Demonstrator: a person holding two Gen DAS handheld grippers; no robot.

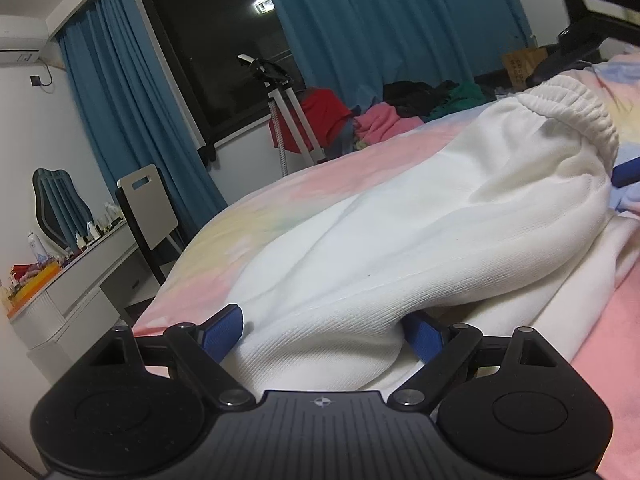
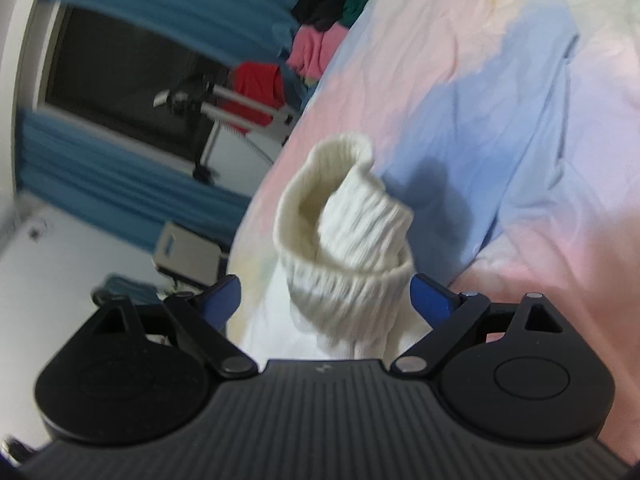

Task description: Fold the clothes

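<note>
The white knitted cotton trousers (image 1: pixel 400 240) lay stretched across the pastel tie-dye bed sheet (image 1: pixel 280 196), one thick fold doubled over a flatter layer beneath. Their ribbed, gathered elastic cuff (image 2: pixel 352 240) stood raised off the sheet, its opening curled and turned upward, slightly blurred.

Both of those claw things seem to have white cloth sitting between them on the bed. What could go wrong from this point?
1. The left gripper has its jaws wide with the white garment loose between them, so the fold may slump open.
2. The ribbed cuff stands up between the right gripper's spread jaws; it could flop over and spoil the edge.
3. Dragging cloth might rumple the pastel bedsheet.
</note>
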